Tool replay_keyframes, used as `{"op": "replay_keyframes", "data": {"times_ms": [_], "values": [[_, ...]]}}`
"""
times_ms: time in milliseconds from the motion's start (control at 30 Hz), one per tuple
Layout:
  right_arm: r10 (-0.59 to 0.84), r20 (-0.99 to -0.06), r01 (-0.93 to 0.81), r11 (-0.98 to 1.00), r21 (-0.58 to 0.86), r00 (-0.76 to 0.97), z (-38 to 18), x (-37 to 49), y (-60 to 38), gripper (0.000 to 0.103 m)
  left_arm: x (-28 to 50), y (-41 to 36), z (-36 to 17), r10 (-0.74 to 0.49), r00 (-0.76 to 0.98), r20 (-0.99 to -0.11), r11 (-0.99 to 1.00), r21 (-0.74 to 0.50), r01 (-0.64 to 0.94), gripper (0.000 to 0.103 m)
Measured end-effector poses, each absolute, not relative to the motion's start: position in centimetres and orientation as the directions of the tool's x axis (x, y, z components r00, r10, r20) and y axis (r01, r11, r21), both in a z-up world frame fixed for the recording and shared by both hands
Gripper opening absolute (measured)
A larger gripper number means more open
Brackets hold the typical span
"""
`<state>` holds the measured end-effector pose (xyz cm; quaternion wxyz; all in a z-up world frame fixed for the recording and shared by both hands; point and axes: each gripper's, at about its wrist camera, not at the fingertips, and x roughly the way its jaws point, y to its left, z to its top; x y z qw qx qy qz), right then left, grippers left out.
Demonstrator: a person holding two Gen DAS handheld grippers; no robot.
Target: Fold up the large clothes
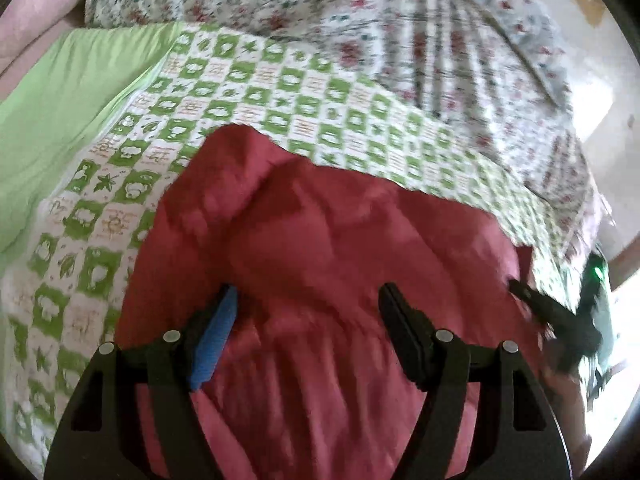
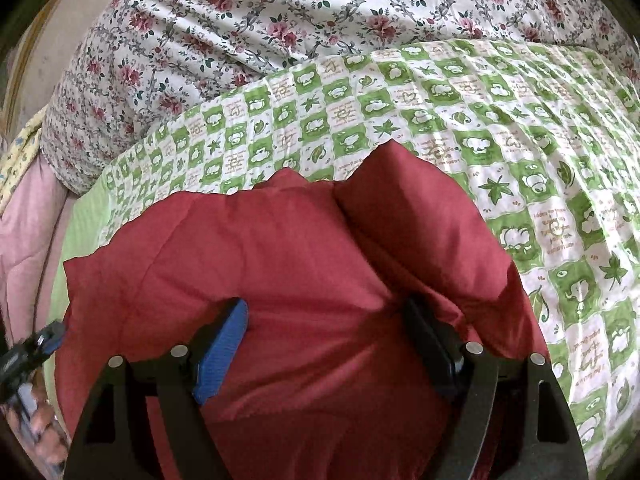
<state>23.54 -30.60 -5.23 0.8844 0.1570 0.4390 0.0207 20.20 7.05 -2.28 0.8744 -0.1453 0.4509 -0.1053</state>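
A dark red padded garment lies bunched on the green-and-white checked bed cover. My left gripper is open and hovers over the red garment, its fingers wide apart above the cloth. In the right wrist view the same red garment lies folded over, with a raised fold on its right side. My right gripper is open, its jaws spread, with the cloth bulging up between them. The right gripper's tip shows at the right edge of the left wrist view.
A floral quilt is heaped at the far side of the bed. A plain light green sheet lies at the left. A pink cover hangs at the left edge of the bed. The pale floor shows at the right.
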Motion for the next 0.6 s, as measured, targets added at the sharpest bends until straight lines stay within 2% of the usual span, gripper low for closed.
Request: {"op": "replay_keyframes", "data": {"times_ms": [167, 367, 600], "values": [[0.176, -0.748, 0.082, 0.952, 0.294, 0.64, -3.9, 22.3, -30.3, 0.082, 15.8, 4.8, -1.1, -0.363, 0.554, -0.749, 0.926, -0.355, 0.127, 0.072], [0.177, -0.686, -0.013, 0.972, 0.237, 0.706, 0.0, 15.7, -27.9, 0.083, 12.7, 3.3, -0.9, -0.355, 0.543, -0.761, 0.934, -0.316, 0.168, 0.072], [0.138, -0.743, -0.04, 0.988, 0.148, 0.655, -1.8, 10.4, -26.0, 0.083, 12.6, 2.8, -3.3, -0.297, 0.516, -0.804, 0.955, -0.25, 0.16, 0.072]]}}
